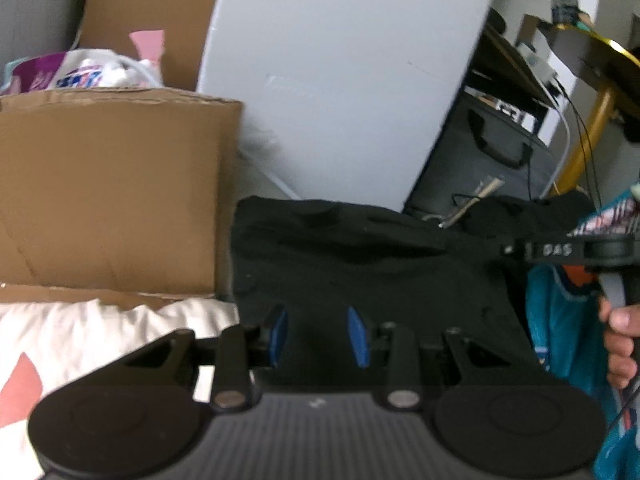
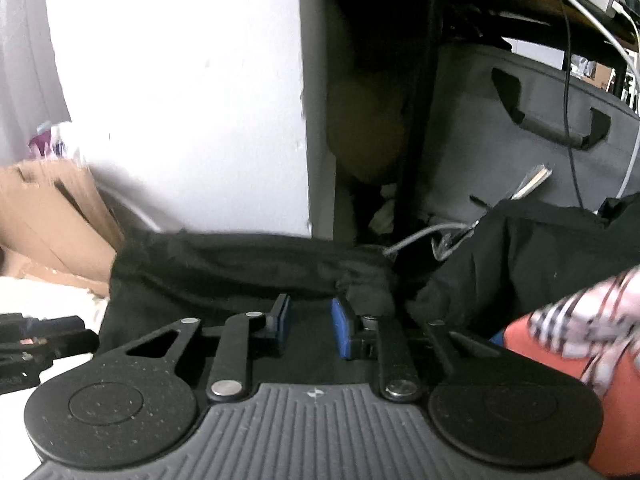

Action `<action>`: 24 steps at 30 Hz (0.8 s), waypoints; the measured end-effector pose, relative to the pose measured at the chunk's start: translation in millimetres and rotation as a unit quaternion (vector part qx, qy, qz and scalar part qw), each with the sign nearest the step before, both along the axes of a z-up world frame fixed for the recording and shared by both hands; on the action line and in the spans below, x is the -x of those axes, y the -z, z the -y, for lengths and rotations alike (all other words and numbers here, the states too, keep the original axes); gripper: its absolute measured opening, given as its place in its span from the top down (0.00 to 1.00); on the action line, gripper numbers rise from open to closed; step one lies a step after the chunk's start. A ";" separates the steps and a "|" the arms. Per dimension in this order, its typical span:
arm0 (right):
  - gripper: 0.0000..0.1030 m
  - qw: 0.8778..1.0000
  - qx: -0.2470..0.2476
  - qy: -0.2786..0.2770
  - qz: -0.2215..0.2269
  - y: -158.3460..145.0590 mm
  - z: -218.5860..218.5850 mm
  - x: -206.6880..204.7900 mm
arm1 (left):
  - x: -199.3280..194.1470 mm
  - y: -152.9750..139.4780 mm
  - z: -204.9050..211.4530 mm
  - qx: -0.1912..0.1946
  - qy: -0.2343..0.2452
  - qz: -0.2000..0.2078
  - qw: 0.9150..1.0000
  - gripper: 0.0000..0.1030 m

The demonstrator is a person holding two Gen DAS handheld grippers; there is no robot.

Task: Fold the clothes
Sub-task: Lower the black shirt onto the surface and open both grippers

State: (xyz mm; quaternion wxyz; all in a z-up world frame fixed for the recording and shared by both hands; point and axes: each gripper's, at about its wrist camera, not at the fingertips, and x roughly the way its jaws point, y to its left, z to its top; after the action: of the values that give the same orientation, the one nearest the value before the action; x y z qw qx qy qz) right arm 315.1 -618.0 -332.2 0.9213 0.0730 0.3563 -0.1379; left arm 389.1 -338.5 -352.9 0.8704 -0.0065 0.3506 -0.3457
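In the left wrist view the left claw [image 1: 318, 336] sits at 6 o'clock with its two blue pads [image 1: 357, 336] parted and nothing pressed between them; they hover over a black garment [image 1: 360, 264] that spreads from the centre of the view out toward 3 o'clock. A cardboard box [image 1: 112, 188] stands at 9 o'clock, just beside the garment's left edge, and a white bedsheet with pink shapes [image 1: 60, 344] lies at 8 o'clock. A grey panel [image 1: 340, 80] leans up at 12 o'clock, with a dark grey suitcase [image 1: 480, 160] at 2 o'clock behind the garment. At 3 o'clock the right claw [image 1: 560, 250] reaches in sideways, a hand [image 1: 620, 340] around its handle, above teal fabric [image 1: 560, 320]. In the right wrist view the right claw [image 2: 310, 332] is at 6 o'clock, its blue pads [image 2: 342, 332] apart with only flat black cloth lying beneath the gap, so it grips nothing; a bunched fold of the black garment [image 2: 240, 264] touches the outer side of the right pad. The garment stretches from 9 o'clock to 3 o'clock across the middle. The cardboard box [image 2: 52, 216] is at 9 o'clock, the suitcase [image 2: 520, 132] at 2 o'clock, and orange cloth with a striped piece [image 2: 580, 332] lies at 4 o'clock. Part of the left claw [image 2: 40, 340] shows at 8 o'clock.
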 end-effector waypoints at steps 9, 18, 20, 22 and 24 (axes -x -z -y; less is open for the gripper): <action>0.76 1.000 0.013 0.026 -0.003 34.1 8.0 -9.9 | -31.4 4.1 43.1 -0.016 0.029 0.013 0.999 0.70; 0.77 0.999 0.012 0.046 0.021 31.8 25.0 -21.7 | -60.1 3.3 88.2 -0.037 0.028 0.019 0.999 0.78; 0.77 0.998 0.006 0.049 0.027 30.0 26.8 -20.6 | -64.8 3.1 91.0 -0.048 0.006 0.022 0.999 0.94; 0.76 0.999 0.002 0.044 0.032 28.9 23.2 -16.4 | -66.0 1.9 92.7 -0.049 -0.006 0.018 0.999 0.95; 0.76 0.999 0.004 0.030 0.031 28.3 16.5 -11.9 | -62.8 -0.4 94.3 -0.052 -0.004 0.020 0.998 0.94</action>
State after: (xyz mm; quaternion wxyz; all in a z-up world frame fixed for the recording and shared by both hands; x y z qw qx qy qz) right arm 327.0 -634.6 -360.5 0.9276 0.0843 0.3246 -0.1646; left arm 451.8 -432.8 -352.5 0.8780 0.0445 0.3504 -0.3231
